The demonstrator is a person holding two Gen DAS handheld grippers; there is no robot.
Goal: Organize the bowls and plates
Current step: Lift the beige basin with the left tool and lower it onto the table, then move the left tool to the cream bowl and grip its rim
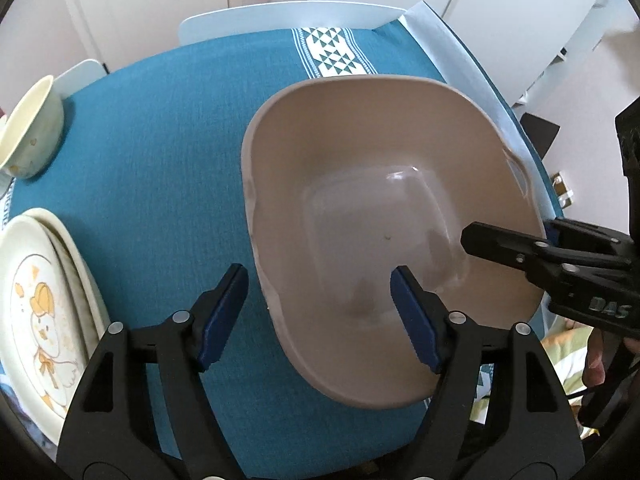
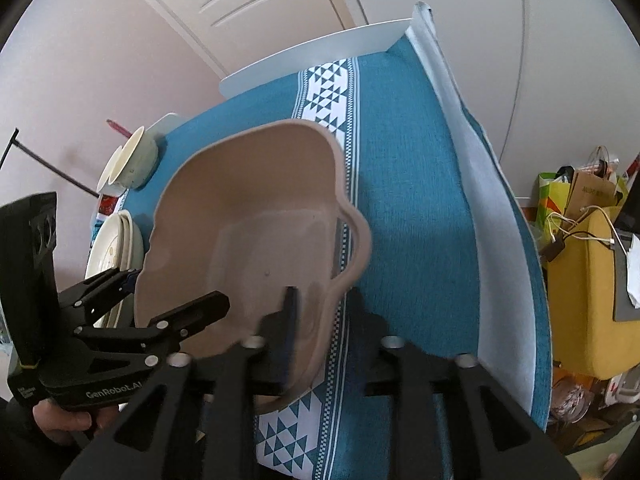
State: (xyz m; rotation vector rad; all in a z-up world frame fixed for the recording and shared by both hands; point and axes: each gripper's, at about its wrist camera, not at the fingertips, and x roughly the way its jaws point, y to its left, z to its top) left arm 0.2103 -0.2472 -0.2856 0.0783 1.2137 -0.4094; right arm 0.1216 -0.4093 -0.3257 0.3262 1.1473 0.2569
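One big tan tub sits on the blue tablecloth.

It is smooth and bare inside, with a wavy rim. The left gripper and right gripper both stand apart over its rim, not pinching. Plates and a cream bowl wait nearby.

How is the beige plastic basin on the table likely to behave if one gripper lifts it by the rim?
The basin looks thin-walled and empty, so probably light. Its wall may flex under a one-sided grip. The glossy inside suggests it could slip, and being wide, it would likely tilt away from the left gripper.
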